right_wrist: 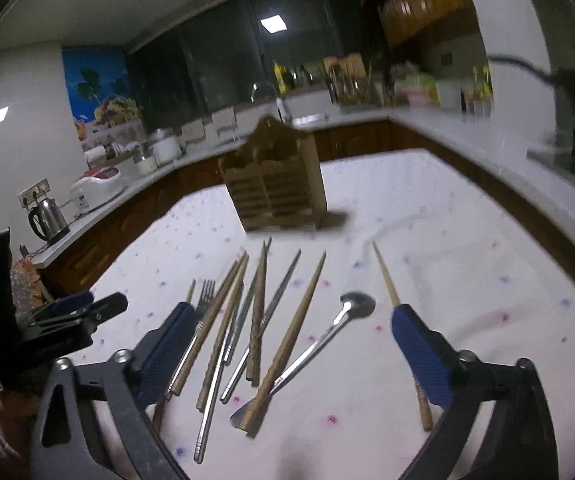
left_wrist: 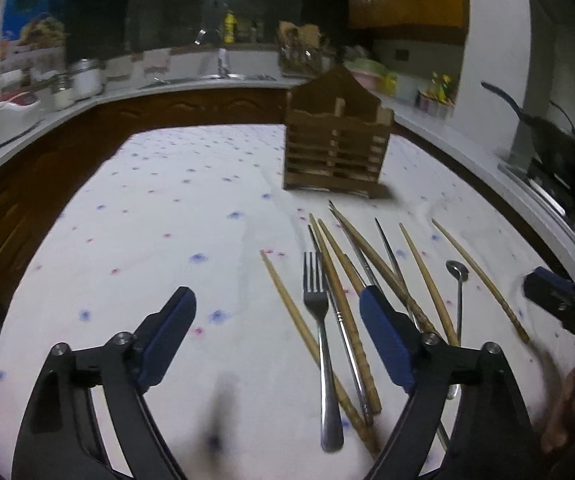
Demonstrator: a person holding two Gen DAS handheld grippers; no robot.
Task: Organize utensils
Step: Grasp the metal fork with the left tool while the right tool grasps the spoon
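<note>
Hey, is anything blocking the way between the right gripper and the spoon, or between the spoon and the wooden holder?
Nothing visible does. The right gripper is open above the spoon, whose handle end lies against a wooden chopstick. Bare tablecloth separates the spoon bowl from the wooden holder.

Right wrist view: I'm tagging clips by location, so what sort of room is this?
Most likely a home kitchen: an electric kettle on the counter, wooden wall cabinets, and a pan on a stove.

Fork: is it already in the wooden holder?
No, the fork lies flat on the tablecloth among the chopsticks, in front of the holder.
</note>
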